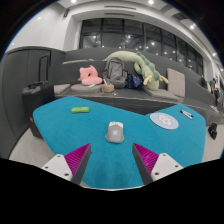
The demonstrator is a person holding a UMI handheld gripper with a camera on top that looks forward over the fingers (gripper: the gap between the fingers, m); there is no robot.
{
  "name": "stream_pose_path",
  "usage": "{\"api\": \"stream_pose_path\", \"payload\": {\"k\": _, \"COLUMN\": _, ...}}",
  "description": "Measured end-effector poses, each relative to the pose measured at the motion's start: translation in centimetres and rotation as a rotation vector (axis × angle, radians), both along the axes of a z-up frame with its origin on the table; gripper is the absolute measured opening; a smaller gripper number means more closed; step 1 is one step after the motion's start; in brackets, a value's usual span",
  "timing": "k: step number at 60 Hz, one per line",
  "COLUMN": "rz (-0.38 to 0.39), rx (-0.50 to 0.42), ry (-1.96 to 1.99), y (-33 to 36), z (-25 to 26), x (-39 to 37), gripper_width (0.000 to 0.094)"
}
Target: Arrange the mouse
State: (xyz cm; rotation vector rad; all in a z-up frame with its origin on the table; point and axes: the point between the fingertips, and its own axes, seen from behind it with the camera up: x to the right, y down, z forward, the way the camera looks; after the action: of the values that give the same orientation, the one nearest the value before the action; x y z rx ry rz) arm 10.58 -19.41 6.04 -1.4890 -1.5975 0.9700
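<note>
Gripper view: fingers [113, 170] spread apart, holding nothing, pink pads [148, 158] showing. Mouse [116, 131] sits on the teal bench [70, 135], just ahead of the fingers and centred between them. Green block [80, 109] lies off to the left, white disc [164, 120] to the right. Plush toys [125, 70] crowd the sofa [60, 76] beyond.

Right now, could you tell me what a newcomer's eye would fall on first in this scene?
Probably the grey mouse, alone on the bright teal table just ahead of the open gripper, whose pink-padded fingers hold nothing. To the mouse's right lies a round white disc, to its left a small green object. Beyond the table, plush toys lie heaped on a grey sofa.
</note>
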Motion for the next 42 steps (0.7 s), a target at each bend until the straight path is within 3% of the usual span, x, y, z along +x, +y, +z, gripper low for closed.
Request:
{"api": "stream_pose_path", "payload": {"k": 19, "rz": -0.074, "rx": -0.004, "ry": -0.029, "y": 1.3, "z": -3.3, "x": -9.0, "gripper_width": 0.085}}
{"api": "stream_pose_path", "payload": {"k": 42, "rz": -0.07, "rx": -0.003, "ry": -0.13, "y": 0.9, "z": -7.1, "x": -16.1, "gripper_width": 0.085}}
